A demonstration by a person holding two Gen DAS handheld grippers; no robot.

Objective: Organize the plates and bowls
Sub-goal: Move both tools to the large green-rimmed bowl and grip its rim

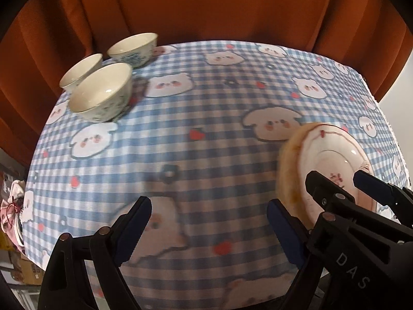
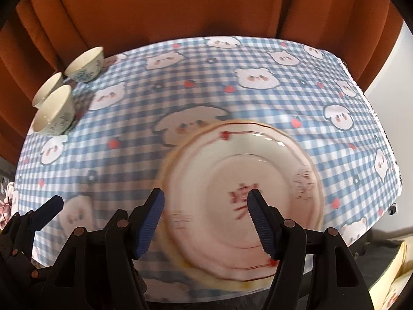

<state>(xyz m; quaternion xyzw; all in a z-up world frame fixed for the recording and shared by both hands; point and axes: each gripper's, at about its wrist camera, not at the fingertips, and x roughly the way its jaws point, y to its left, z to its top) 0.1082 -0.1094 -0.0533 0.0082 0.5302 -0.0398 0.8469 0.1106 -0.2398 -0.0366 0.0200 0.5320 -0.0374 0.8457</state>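
A stack of pinkish plates (image 2: 232,180) with red markings lies on the checked tablecloth near the front right; it also shows in the left wrist view (image 1: 327,160). My right gripper (image 2: 206,199) is open, its jaws spread just above the top plate, holding nothing. My left gripper (image 1: 209,209) is open and empty over the cloth, left of the plates. The right gripper (image 1: 335,178) shows over the plates in the left wrist view. Three cream bowls (image 1: 103,90) with green patterns stand at the far left corner, also in the right wrist view (image 2: 55,111).
The table (image 1: 206,98) has a blue-white checked cloth with cartoon animals. An orange curtain (image 1: 206,7) hangs behind it. Clutter and boxes (image 1: 13,219) sit on the floor at the left. The table's front edge is close below both grippers.
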